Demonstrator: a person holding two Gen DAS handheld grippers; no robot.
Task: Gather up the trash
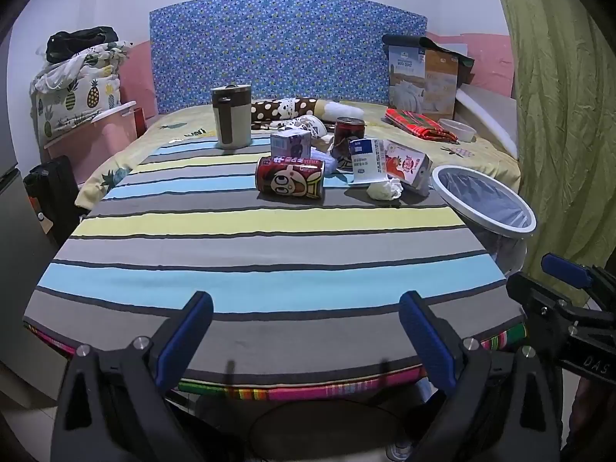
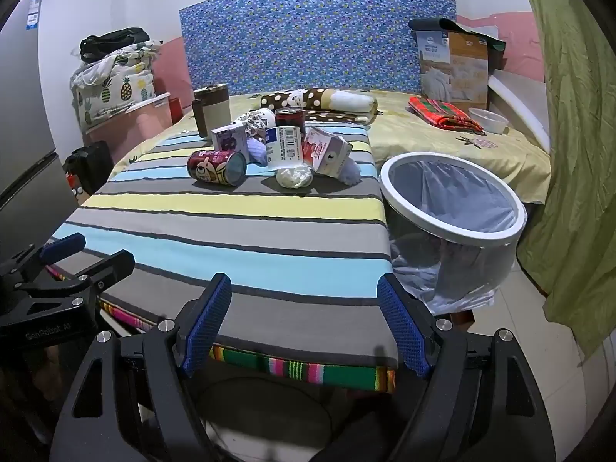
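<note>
Trash waits; both claws spread wide, empty.
The can looks light, stiff, slick: grip across its middle.

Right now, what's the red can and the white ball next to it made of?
The red can looks like printed metal: its end shines silvery. The white ball looks like crumpled tissue or paper, matte and wrinkly, though I can't be sure which.

I see a striped cloth in grey, pale yellow and sky blue. On it lies a red can with a cartoon face. The bin has a white rim. My hand-held gripper pads are blue on black arms. The headboard is blue with small dots; the curtain is olive green.
</note>
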